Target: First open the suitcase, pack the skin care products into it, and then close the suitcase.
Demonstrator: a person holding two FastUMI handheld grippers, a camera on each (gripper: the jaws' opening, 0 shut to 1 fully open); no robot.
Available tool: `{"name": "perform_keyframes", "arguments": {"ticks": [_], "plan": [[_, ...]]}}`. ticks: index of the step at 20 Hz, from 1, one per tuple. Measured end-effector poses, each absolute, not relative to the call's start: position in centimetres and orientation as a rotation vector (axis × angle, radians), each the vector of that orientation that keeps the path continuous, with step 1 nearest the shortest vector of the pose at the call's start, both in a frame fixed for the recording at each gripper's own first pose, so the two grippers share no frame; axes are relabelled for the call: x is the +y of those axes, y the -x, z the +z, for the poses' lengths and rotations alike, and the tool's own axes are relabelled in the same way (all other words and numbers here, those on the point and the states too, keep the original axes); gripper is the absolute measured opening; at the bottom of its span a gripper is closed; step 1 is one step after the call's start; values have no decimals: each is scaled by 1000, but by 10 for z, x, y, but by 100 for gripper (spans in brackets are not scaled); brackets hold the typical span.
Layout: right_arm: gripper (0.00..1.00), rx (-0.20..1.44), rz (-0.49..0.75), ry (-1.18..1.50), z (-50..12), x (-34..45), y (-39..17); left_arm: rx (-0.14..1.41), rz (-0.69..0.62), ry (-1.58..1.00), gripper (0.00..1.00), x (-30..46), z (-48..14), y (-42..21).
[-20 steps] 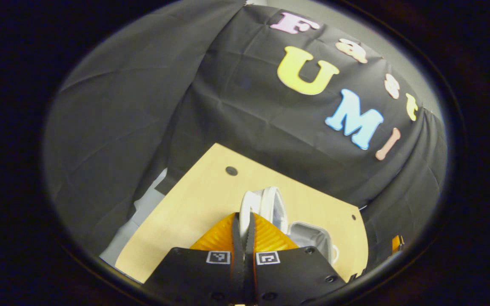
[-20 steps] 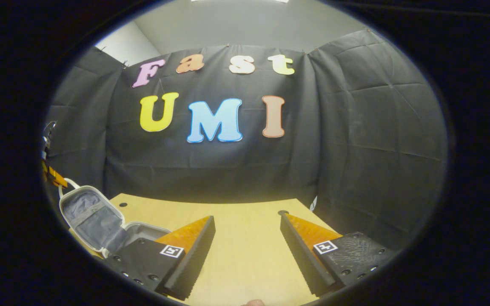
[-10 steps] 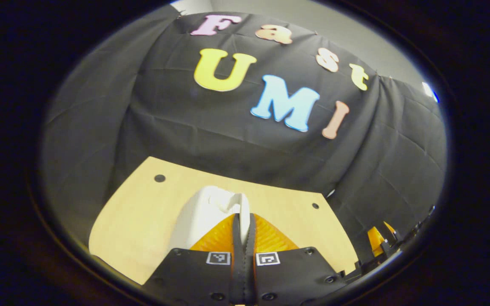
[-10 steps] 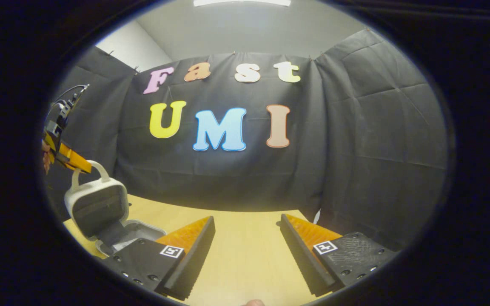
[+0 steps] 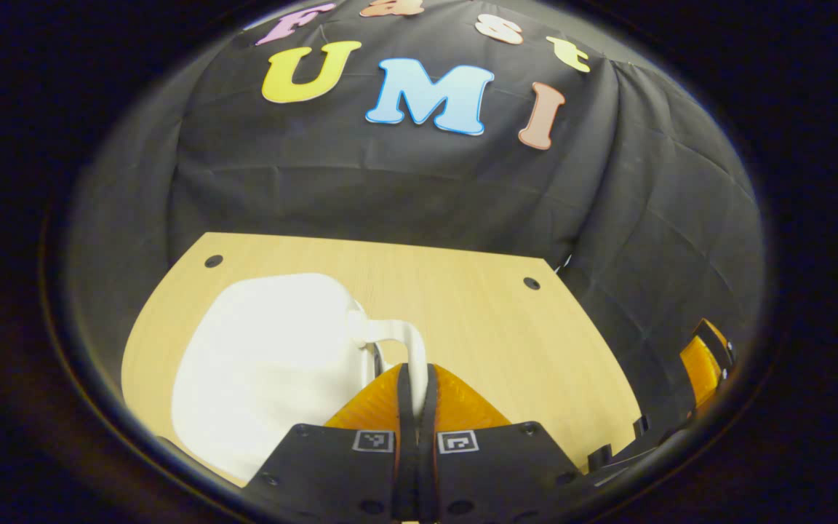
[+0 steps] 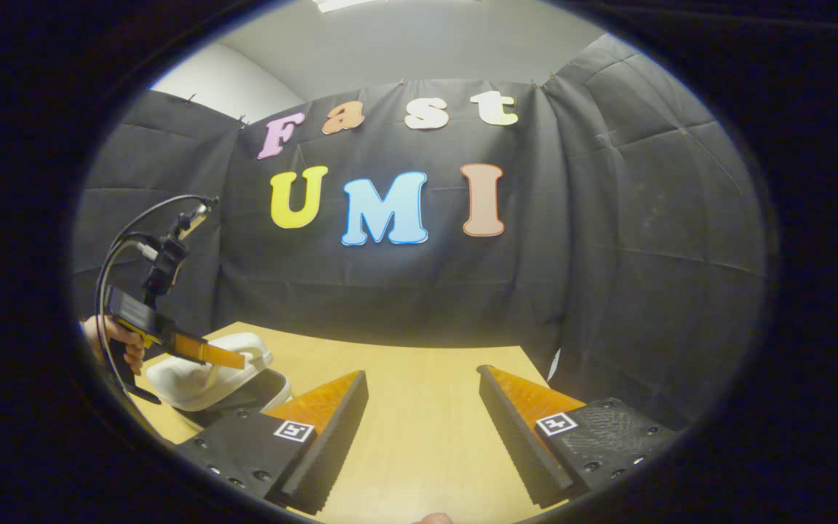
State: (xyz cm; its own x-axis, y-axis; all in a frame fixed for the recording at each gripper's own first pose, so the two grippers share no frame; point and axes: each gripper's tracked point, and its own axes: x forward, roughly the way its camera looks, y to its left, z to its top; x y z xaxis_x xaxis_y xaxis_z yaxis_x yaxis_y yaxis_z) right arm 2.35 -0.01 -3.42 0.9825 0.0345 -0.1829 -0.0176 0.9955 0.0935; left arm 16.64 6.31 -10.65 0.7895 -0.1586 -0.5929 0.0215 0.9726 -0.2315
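L gripper (image 5: 413, 375) clamped on suitcase (image 5: 266, 364) handle (image 5: 397, 336); R gripper (image 6: 423, 415) wide open, empty; R view: lid nearly down

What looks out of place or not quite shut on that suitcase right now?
The white suitcase isn't fully closed: in the right gripper view its lid sits tilted above the base, leaving a dark gap. The left gripper is clamped on the suitcase handle. Nothing looks spilled or damaged.
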Motion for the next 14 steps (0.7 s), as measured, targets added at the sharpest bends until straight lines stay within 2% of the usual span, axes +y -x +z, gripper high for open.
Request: {"name": "perform_keyframes", "arguments": {"ticks": [4, 9, 12, 13, 14], "plan": [[94, 209, 4, -107, -37, -2, -26, 745, -98, 204, 8, 41, -161, -169], [94, 206, -7, -86, -34, 2, -33, 754, -123, 158, 11, 22, -184, -171], [94, 210, -5, -94, -31, 10, -32, 688, -129, 188, 29, 18, -170, -168], [94, 208, -11, -87, -28, 10, -31, 648, -126, 190, 29, 21, -158, -166], [94, 200, -16, -82, -24, 9, -30, 602, -119, 182, 48, 23, -143, -162]]}}
